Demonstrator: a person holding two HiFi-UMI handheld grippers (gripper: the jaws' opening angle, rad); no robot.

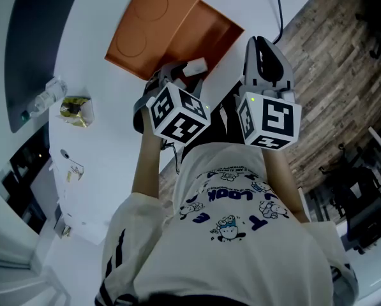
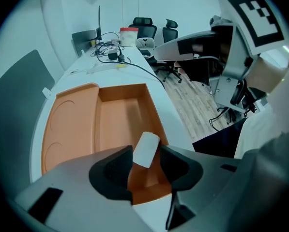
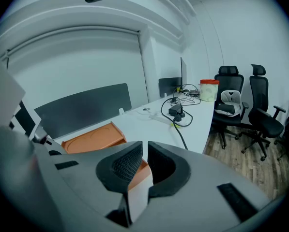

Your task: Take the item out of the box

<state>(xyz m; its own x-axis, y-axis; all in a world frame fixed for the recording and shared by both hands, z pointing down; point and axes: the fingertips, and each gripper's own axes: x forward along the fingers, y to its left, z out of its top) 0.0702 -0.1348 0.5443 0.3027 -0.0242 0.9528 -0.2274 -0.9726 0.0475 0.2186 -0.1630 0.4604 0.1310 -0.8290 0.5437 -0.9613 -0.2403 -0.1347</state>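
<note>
Box point(image 2: 120, 124) edge hides behind left claw point(image 2: 145, 152).

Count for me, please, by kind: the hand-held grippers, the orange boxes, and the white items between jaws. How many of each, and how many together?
Hand-held grippers: 2 (left hand-held gripper, right hand-held gripper)
orange box: 1
white item: 1, between the jaws of the left hand-held gripper
Total: 4
</note>
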